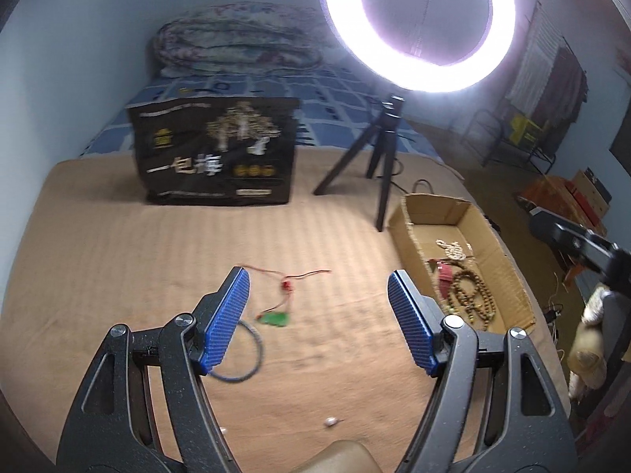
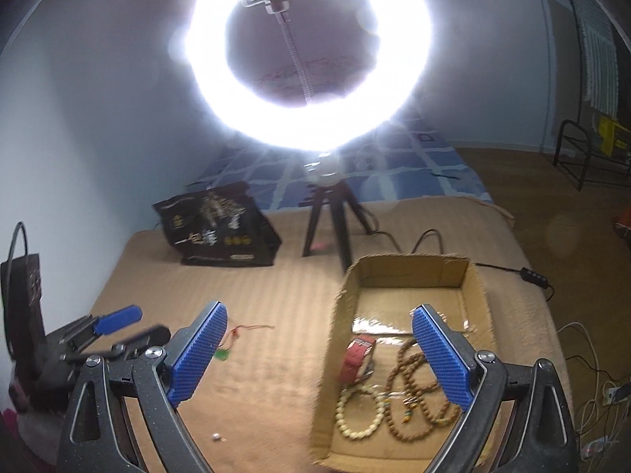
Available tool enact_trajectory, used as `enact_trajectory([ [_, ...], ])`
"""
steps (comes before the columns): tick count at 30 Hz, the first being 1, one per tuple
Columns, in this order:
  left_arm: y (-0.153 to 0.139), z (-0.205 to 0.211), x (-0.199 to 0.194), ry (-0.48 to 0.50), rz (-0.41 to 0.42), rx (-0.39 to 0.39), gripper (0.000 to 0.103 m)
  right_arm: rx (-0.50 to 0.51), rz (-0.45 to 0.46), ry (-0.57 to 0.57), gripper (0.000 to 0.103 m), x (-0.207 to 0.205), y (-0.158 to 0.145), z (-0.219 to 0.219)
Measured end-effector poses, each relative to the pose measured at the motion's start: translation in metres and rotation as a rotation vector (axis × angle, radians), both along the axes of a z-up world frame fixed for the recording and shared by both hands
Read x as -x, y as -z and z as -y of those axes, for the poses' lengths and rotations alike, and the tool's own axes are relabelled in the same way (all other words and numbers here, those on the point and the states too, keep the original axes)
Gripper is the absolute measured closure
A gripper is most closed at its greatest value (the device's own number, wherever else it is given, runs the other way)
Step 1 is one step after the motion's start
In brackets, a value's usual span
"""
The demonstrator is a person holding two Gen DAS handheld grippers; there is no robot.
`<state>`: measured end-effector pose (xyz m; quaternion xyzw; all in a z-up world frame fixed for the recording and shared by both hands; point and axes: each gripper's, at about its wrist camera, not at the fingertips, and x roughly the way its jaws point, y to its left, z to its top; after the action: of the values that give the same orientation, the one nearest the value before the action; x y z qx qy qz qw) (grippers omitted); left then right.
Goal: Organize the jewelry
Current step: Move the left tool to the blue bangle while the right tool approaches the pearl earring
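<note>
A green pendant on a red cord (image 1: pixel 278 317) lies on the tan blanket, seen small in the right wrist view (image 2: pixel 223 354). A blue ring bangle (image 1: pixel 246 354) lies beside my left finger. My left gripper (image 1: pixel 319 299) is open and empty above them. A cardboard box (image 1: pixel 410 232) holds a brown bead necklace (image 1: pixel 471 295), a white bead bracelet (image 2: pixel 359 412) and a red watch (image 2: pixel 357 354). My right gripper (image 2: pixel 319 335) is open and empty over the box's left wall (image 2: pixel 329 354). A small white earring (image 1: pixel 330 421) lies near the front.
A lit ring light on a black tripod (image 1: pixel 380 157) stands behind the box. A black printed bag (image 1: pixel 215 149) stands at the back of the blanket. A folded quilt (image 1: pixel 236 39) lies on the blue sheet. Cables (image 2: pixel 591 354) run on the floor at the right.
</note>
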<state>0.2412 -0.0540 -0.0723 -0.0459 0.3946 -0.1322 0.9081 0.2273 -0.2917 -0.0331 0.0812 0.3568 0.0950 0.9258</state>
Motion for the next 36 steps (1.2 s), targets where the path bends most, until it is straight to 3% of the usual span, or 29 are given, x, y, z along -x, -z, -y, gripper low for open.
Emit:
enact_trajectory([
  [6, 0.004, -0.04, 0.004, -0.056, -0.014, 0.008, 0.028, 0.012, -0.017, -0.077, 0.007, 0.014, 0.005, -0.029],
  [17, 0.033, -0.096, 0.002, -0.129, -0.114, 0.068, 0.028, 0.035, -0.088, -0.186, 0.007, 0.038, 0.033, -0.071],
  [28, 0.068, -0.097, -0.003, -0.101, -0.224, 0.094, 0.028, 0.035, -0.189, -0.241, 0.008, 0.054, 0.073, -0.095],
  [36, 0.093, -0.097, -0.016, -0.116, -0.296, 0.124, 0.028, 0.044, -0.277, -0.295, 0.019, 0.057, 0.106, -0.113],
])
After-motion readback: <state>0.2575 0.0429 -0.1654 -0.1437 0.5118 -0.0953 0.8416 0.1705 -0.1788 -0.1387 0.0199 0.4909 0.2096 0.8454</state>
